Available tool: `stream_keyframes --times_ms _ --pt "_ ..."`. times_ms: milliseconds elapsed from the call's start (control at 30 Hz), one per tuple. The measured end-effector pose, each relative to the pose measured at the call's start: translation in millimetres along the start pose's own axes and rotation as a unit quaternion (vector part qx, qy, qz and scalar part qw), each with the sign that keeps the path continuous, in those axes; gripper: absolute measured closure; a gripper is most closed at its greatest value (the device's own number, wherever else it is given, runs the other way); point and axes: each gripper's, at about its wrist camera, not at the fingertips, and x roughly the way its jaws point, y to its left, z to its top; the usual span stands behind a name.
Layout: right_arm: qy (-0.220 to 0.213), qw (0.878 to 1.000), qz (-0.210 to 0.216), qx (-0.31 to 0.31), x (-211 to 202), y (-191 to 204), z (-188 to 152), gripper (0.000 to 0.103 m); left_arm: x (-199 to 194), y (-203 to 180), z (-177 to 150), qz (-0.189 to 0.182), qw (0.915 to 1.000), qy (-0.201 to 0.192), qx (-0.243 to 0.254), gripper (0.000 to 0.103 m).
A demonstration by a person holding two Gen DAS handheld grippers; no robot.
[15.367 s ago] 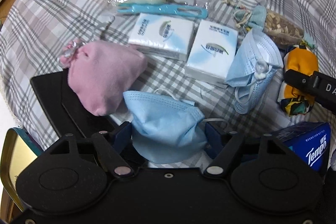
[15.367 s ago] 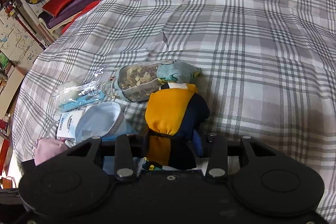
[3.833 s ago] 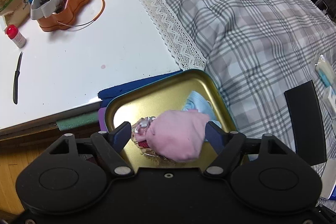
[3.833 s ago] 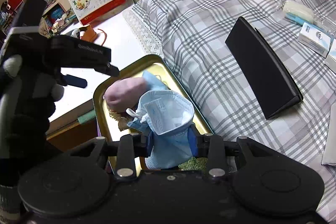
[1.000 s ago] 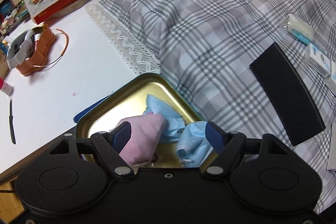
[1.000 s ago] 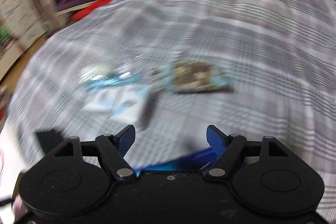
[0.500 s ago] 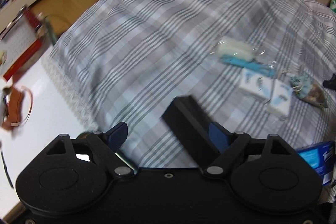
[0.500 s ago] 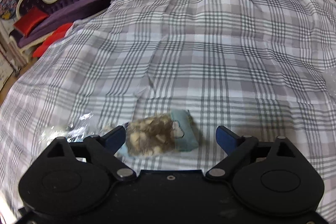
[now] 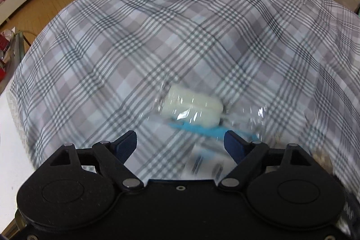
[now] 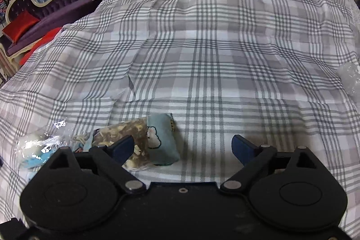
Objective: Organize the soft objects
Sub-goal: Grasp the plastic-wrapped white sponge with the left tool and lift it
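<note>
Left gripper (image 9: 180, 140) spread wide, nothing between its jaws, above the plaid bedspread (image 9: 157, 37); just beyond its tips a clear-wrapped pack with a cream pad and blue handle (image 9: 193, 108), blurred. Right gripper (image 10: 182, 145) also released and empty; the herb sachet with light-blue cloth end (image 10: 144, 141) lies on the bedspread beside its left finger, the wrapped pack further left

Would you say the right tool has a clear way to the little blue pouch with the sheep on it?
Probably yes: the right tool is open and empty, the blue pouch lies just ahead, uncovered, by its left finger.
</note>
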Motion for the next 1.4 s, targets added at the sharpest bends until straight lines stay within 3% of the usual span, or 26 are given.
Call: stream_keyframes --times_ms 133,333,633,1000,1133,1233,1400 --pt "-0.009 1.000 -0.002 0.001 -2.5 -2.6 -1.8 0.010 22.8 -16.3 24.9 0.015 0.9998 -0.012 0.001 0.022" --pt "-0.011 1.000 0.001 -0.001 2.5 -4.2 -0.4 0.010 65.9 -34.7 47.1 0.048 0.9988 0.009 0.008 0.022" --pt "-0.004 1.000 0.007 -0.003 10.6 -1.6 0.2 0.010 101.9 -42.5 24.6 0.088 0.9921 0.068 0.058 0.022" --pt "-0.003 1.000 0.011 -0.007 9.6 1.1 -1.2 0.009 73.7 -30.5 -6.0 0.008 0.9883 0.140 0.060 0.023" --pt "-0.003 1.000 0.016 -0.002 9.7 -1.1 -0.4 0.009 52.9 -30.4 -10.3 -0.002 0.9904 0.126 0.057 0.023" --pt "-0.004 1.000 0.019 0.000 9.4 -1.8 0.0 0.009 33.3 -23.6 -10.2 -0.020 0.9924 0.118 0.027 0.023" --pt "-0.007 1.000 0.022 0.001 6.4 -2.3 1.0 0.009 28.3 -3.9 -13.6 -0.048 0.9872 0.149 -0.029 0.023"
